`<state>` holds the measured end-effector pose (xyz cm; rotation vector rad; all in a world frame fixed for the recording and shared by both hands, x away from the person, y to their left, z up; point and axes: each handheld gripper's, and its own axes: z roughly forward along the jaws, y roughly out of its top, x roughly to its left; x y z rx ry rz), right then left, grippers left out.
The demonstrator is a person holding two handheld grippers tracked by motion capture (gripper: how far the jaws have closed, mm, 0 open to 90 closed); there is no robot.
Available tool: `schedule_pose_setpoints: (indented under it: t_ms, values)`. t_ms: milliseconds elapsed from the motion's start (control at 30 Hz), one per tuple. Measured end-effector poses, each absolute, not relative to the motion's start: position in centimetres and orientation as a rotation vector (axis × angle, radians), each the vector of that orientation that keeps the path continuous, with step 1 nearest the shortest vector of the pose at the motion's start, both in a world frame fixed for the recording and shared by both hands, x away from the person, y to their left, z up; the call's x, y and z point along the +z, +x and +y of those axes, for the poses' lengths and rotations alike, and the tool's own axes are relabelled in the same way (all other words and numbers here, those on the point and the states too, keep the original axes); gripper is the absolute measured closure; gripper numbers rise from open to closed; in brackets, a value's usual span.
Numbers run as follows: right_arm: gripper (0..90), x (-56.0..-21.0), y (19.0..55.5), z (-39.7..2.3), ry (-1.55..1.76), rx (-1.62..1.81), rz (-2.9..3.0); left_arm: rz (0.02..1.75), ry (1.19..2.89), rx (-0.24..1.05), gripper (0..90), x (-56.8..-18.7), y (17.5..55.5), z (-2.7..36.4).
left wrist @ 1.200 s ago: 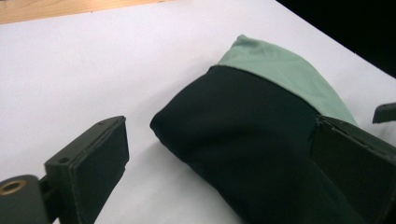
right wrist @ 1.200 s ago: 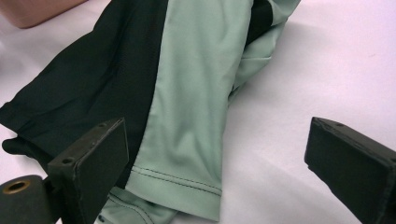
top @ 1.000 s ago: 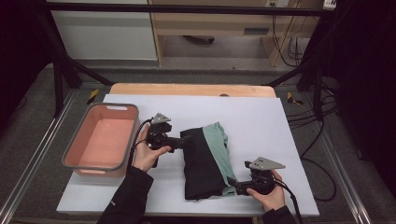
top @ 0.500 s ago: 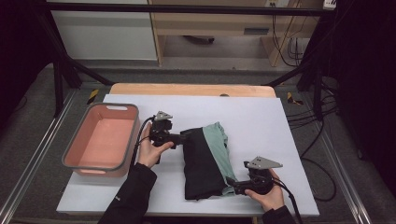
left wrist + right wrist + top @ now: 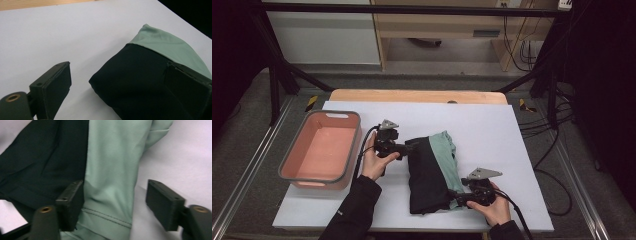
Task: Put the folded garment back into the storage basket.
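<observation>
Left gripper (image 5: 409, 148) first: it sits at the far left corner of the folded garment (image 5: 432, 172), jaws spread wide. In the left gripper view the dark corner of the cloth lies between them, one jaw off on bare table, the other over the fabric, and I can't tell if that one touches it. So nothing pinched there.

Further left, the pink tub (image 5: 292, 172) sits by itself on the white table (image 5: 492, 120), well apart from the cloth.

The garment lies near the middle of the table, slightly toward the near edge, black on its left side with a mint green strip along its right.

Then the right gripper (image 5: 457, 198), at the near right corner of the garment. Its jaws have just been closing, but in the right gripper view they stand apart with the green hem (image 5: 110, 220) between them. One jaw is up against the cloth, the other off it over the table, so it's not clamped yet.
</observation>
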<state>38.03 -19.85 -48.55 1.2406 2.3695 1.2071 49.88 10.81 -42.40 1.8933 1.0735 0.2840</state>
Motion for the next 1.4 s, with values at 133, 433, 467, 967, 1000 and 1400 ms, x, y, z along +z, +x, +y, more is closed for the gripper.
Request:
schedule_pose_setpoints:
  t_ms: [133,433,467,967,1000,1400]
  values:
    - [47.7,-48.6,37.5,-19.6,1.239,1.230,2.387,1.078,1.888,0.287,7.5,-42.4,50.0,10.9]
    - [67.6,-48.1,37.3,-19.8,1.353,1.212,2.457,1.100,1.882,0.272,8.0,-42.7,50.3,10.9]
    - [70.2,-48.0,37.3,-19.8,1.371,1.201,2.459,1.104,1.881,0.268,8.1,-42.8,50.4,10.9]
    - [81.1,-48.3,36.8,-19.8,1.377,1.229,2.451,1.138,1.849,0.166,9.0,-44.7,51.7,10.2]
    - [81.1,-48.3,36.8,-19.8,1.377,1.229,2.451,1.138,1.849,0.166,9.3,-44.7,51.7,10.2]
    - [81.2,-48.3,36.8,-19.7,1.373,1.237,2.442,1.143,1.762,0.018,26.6,-46.0,51.9,10.0]
